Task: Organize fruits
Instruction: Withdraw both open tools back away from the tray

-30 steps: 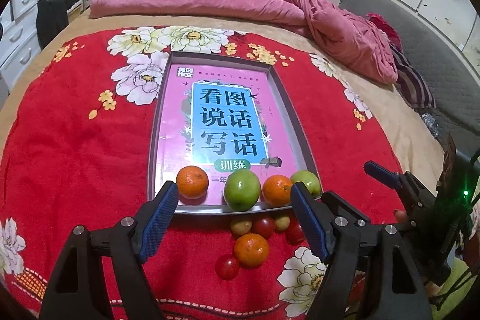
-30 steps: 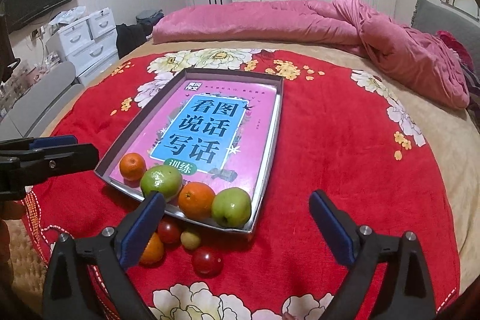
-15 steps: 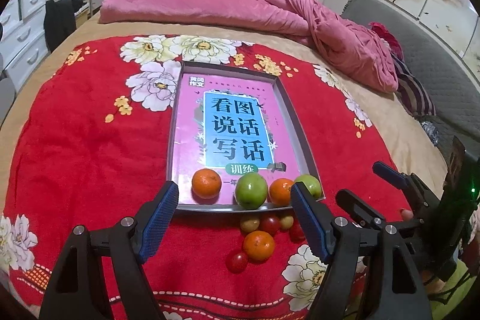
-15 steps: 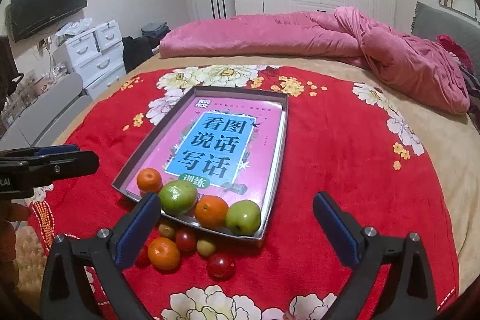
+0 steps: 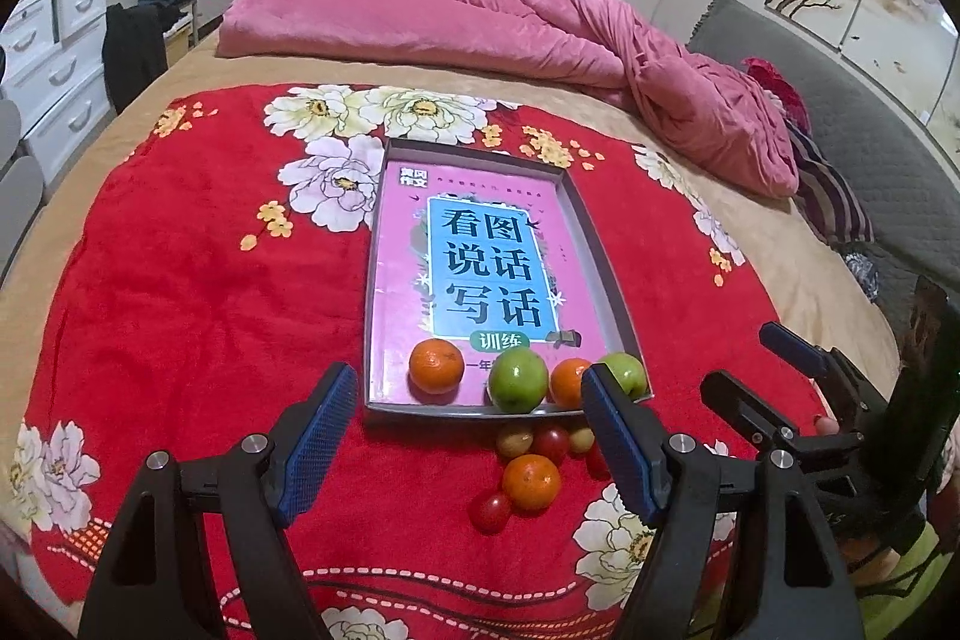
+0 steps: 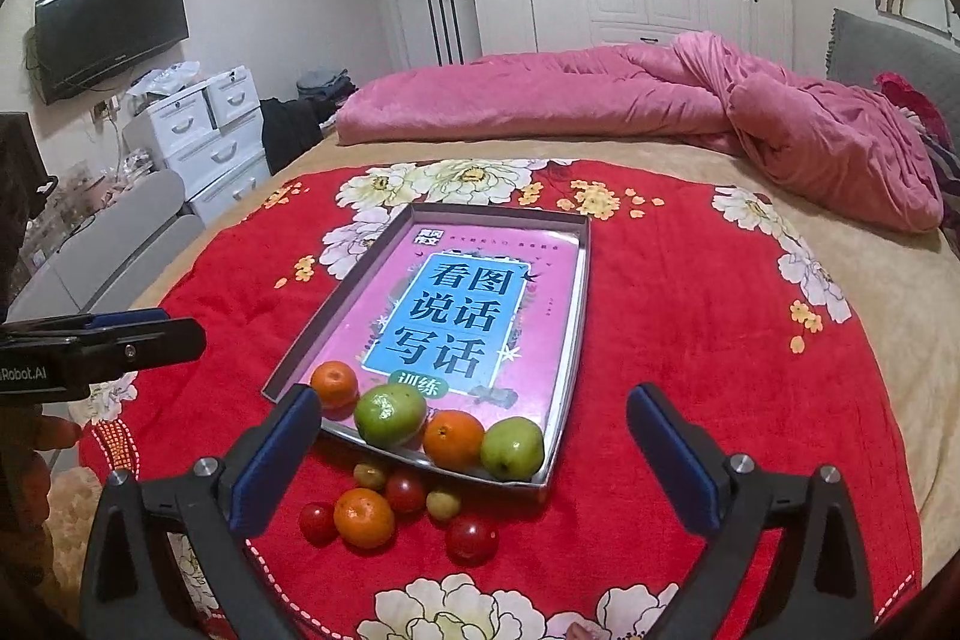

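Four fruits (image 6: 456, 427) along tray (image 6: 573, 358) near edge (both jaws wide)

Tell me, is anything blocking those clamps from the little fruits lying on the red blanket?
Nothing visible does. The loose orange and small fruits beside it lie just outside the tray, in open view of the right gripper and left gripper, both open and empty.

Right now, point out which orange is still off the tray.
The orange on the red blanket, among the cherry tomatoes; the other two sit inside the tray.
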Demonstrator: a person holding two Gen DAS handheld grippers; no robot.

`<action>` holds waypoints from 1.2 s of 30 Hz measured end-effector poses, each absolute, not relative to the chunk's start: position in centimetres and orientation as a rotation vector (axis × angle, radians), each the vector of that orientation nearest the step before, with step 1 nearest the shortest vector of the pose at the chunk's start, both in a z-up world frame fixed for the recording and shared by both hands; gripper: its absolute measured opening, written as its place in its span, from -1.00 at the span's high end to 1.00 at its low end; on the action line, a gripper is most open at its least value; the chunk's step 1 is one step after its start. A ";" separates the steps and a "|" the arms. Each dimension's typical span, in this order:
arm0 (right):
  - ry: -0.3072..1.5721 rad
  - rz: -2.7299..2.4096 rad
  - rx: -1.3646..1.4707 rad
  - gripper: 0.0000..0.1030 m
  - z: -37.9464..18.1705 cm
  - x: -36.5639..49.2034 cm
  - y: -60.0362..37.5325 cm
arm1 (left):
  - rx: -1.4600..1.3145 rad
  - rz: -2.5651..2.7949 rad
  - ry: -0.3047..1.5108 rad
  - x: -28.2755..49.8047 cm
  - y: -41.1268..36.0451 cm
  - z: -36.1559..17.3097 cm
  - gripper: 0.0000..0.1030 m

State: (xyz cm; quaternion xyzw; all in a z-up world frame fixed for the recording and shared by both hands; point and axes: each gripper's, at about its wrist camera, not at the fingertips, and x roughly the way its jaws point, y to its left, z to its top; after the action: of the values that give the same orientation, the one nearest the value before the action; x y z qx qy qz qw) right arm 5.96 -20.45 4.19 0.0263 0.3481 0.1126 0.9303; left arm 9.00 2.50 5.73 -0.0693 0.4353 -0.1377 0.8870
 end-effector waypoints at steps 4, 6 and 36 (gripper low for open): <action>0.716 0.243 0.053 -0.99 4.3 5.5 -20.2 | -0.143 -0.285 0.905 8.9 2.6 5.7 -0.52; 0.719 0.249 0.046 -0.99 4.2 5.4 -20.0 | -0.140 -0.288 0.907 8.8 2.7 5.7 -0.52; 0.863 0.301 -0.048 -0.99 -0.8 2.2 -17.5 | -0.081 -0.313 1.020 6.9 2.1 1.5 -0.52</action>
State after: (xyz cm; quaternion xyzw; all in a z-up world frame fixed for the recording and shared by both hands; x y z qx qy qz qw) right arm 2.23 -17.54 -0.78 -0.0233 0.4164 0.1455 0.8972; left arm 6.92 2.10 1.45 -0.0386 0.4861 -0.1489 0.8602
